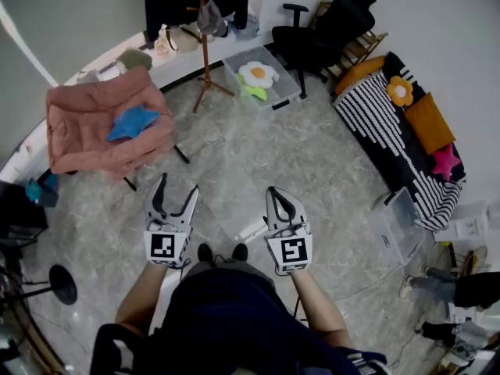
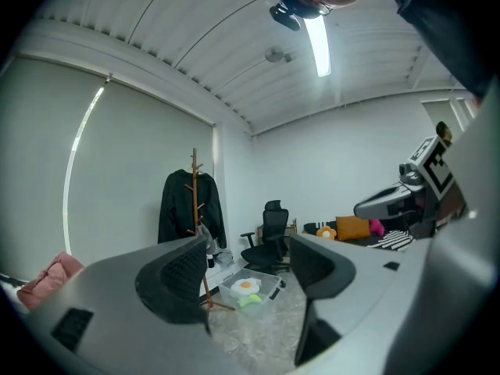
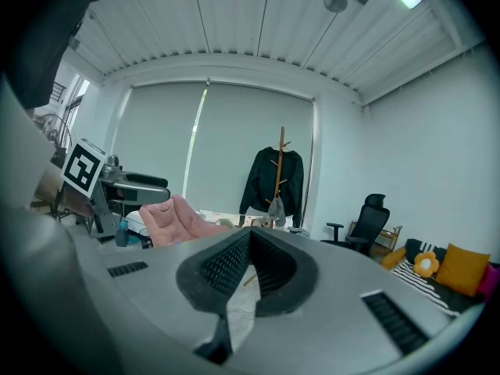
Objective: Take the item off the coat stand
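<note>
Coat stand (image 1: 205,49) of brown wood, well ahead of both grippers across the pale stone floor (image 1: 258,155), close to the far wall. Bears a grey cap (image 1: 211,16) on one of its pegs, well apart from either gripper and touched by neither. Appears just above the closed tips in the right gripper view, and above the left-hand jaw in the left gripper view. Black jacket (image 3: 262,182) at the same stand, behind the pole and above the cap. Left gripper (image 1: 177,187) level, jaws spread wide, nothing between them but the distant room. Right gripper (image 1: 275,195) just to its right, tipped slightly downward, jaws pressed together along the ribbed pads (image 3: 226,264), pinching nothing. Pink padded chair (image 1: 78,123) ahead and to the left of the left gripper, with a blue star cushion (image 1: 131,122) on the seat. Clear plastic bin (image 1: 285,84) just right of the stand's foot, roughly straight ahead of the right gripper, fried-egg plush (image 1: 258,73) inside. Black office chair (image 1: 324,30) beyond the bin, farther right. Striped sofa (image 1: 375,119) well off to the right of the right gripper, carrying an orange cushion (image 1: 428,122), a flower cushion (image 1: 400,91) and a pink star cushion (image 1: 445,162).
</note>
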Demonstrator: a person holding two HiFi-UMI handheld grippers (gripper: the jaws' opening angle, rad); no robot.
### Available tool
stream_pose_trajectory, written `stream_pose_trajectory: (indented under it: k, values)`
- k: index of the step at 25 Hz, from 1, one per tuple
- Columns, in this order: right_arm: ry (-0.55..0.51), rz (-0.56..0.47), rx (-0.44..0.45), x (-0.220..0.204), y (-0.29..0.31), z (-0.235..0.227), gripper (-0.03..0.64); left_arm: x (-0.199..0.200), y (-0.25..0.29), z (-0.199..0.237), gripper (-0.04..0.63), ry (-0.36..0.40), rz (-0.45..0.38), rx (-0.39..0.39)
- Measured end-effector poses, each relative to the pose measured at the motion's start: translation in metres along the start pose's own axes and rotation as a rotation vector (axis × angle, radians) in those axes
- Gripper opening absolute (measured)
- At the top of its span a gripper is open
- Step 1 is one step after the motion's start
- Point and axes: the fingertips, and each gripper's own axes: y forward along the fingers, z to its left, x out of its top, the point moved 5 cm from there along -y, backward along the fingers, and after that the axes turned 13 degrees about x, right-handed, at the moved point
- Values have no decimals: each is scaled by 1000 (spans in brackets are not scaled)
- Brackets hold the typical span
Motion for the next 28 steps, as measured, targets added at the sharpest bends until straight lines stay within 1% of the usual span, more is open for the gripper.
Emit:
stream_pose_trajectory:
  k: [6, 12, 16, 18, 23, 28]
  values:
    - [-3, -1, 17, -3, 2, -7, 20, -1, 4, -4, 327, 8, -2, 18]
    - [-7, -17, 59, -13, 5, -26, 20, -5, 14, -14, 327, 24, 6, 50]
    - [-14, -34, 96, -15, 10, -45, 20, -3, 31, -24, 327, 39, -16, 77]
    - [-18, -40, 108, -15, 15, -54, 20, -3, 40, -26, 327, 34, -18, 91]
    - [-32, -41, 125, -14, 32, -71, 20, -8, 63, -28, 327, 37, -2, 100]
    - [-33, -42, 128, -5, 74, -85, 20, -8, 104, -5, 327, 24, -10, 98]
